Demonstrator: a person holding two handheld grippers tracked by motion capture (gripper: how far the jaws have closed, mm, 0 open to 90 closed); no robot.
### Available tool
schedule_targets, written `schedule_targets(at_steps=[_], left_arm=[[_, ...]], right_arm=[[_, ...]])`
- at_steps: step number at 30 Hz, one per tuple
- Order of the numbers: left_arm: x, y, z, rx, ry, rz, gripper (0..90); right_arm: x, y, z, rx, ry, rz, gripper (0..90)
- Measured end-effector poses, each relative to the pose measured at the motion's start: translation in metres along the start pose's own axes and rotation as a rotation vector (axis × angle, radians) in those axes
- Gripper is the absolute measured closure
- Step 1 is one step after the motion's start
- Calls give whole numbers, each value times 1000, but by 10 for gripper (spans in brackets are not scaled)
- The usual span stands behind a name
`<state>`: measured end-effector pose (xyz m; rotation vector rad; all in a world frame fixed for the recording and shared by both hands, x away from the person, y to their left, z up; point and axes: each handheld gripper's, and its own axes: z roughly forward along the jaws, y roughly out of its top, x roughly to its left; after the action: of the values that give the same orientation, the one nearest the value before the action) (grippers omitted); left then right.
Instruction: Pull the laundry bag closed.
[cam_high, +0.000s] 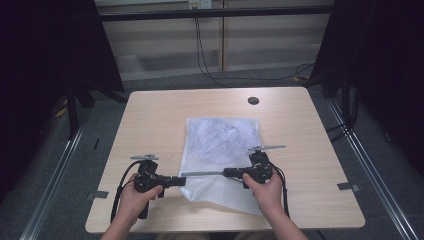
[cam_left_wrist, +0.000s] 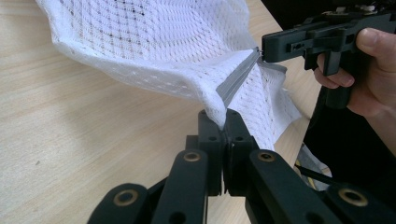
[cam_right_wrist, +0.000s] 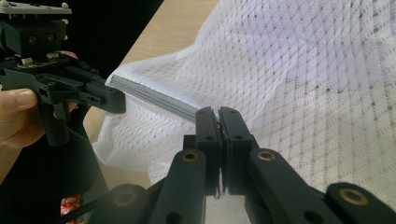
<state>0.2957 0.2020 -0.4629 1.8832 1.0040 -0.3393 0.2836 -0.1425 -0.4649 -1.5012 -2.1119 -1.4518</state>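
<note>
Beyond the tongs a pale wooden table (cam_high: 150, 115) carries a small dark round cap (cam_high: 253, 100) near its far edge, with grey floor (cam_high: 165, 80) past it, black cables (cam_high: 205, 60) trailing down a light panelled wall (cam_high: 165, 45), and black curtains (cam_high: 45, 60) hanging at both sides.

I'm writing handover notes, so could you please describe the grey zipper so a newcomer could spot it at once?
On the light wooden table lies a white mesh laundry bag. Along its near part, the zipper runs as a straight grey strip, pulled taut between the left gripper and the right gripper. It is the only solid grey band on the white netting.
</note>
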Motion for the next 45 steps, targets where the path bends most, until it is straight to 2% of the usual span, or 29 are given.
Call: schedule_targets(at_steps=[10,20,23,28,40,45], left_arm=[[0,0,0,2,3,0,882],[-1,0,2,11,0,8,882],[0,0,1,11,13,13,883],[3,0,-4,-3,8,-4,883],[1,0,-3,7,24,14,883],[2,-1,-5,4,18,1,883]], right_arm=[[-2,0,-3,-2,-16,4,879],[-3,0,-7,-3,-10,7,879],[-4,-1,-9,-3,-20,3,878],[-11,-2,-16,-20,-28,20,878],[-11,-2,-20,-14,-26,13,879],[-16,-4,-24,-16,-33,19,878]])
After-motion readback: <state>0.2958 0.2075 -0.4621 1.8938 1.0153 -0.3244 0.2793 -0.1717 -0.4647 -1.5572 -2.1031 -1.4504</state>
